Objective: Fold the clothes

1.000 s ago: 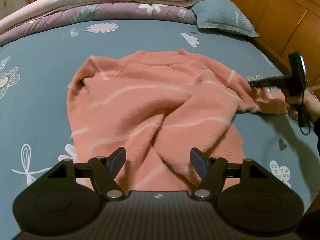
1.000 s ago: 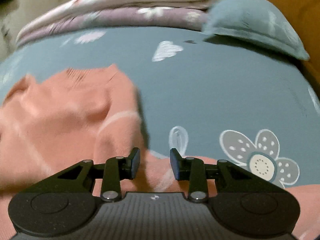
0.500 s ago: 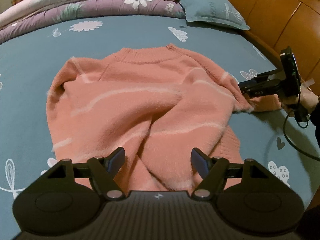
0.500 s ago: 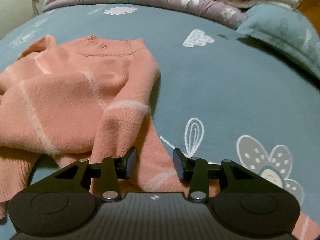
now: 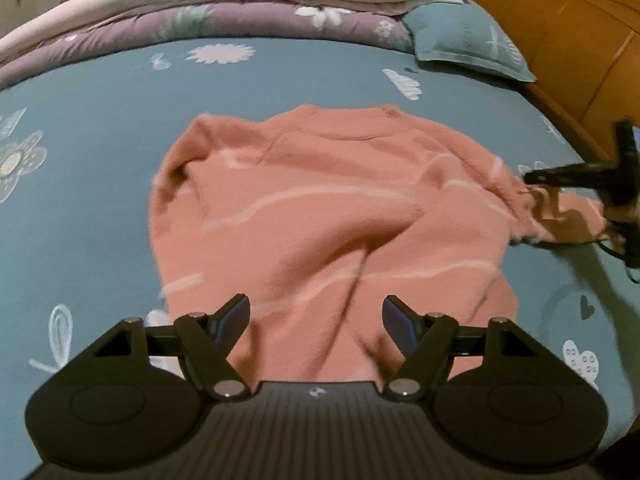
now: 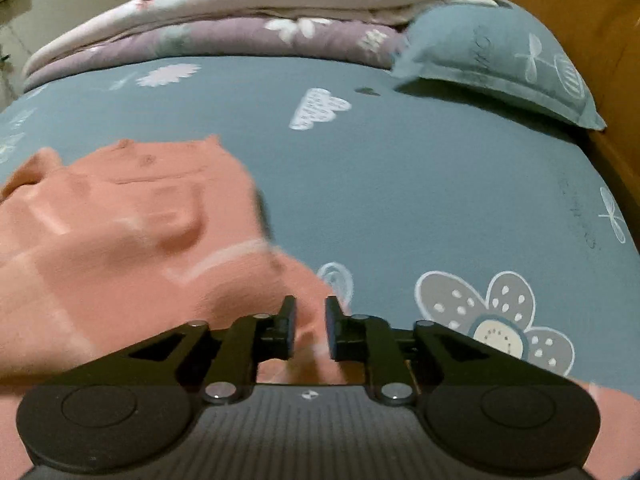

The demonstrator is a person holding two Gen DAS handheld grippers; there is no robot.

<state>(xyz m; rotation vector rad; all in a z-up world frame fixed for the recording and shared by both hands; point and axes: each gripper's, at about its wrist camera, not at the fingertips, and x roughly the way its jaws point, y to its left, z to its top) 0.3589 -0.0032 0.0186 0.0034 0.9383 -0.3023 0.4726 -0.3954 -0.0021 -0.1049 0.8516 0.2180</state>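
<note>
Right gripper (image 6: 311, 328) pinches the sweater (image 5: 332, 216) sleeve; left gripper (image 5: 316, 316) spread wide

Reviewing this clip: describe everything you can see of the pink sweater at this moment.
The pink sweater is a fuzzy salmon knit with thin pale stripes and a ribbed round collar. It lies rumpled on the blue patterned bedsheet, collar toward the stacked quilts. Its body bunches into a diagonal ridge. The right gripper pinches the outstretched sleeve; the left gripper is open above the hem.
</note>
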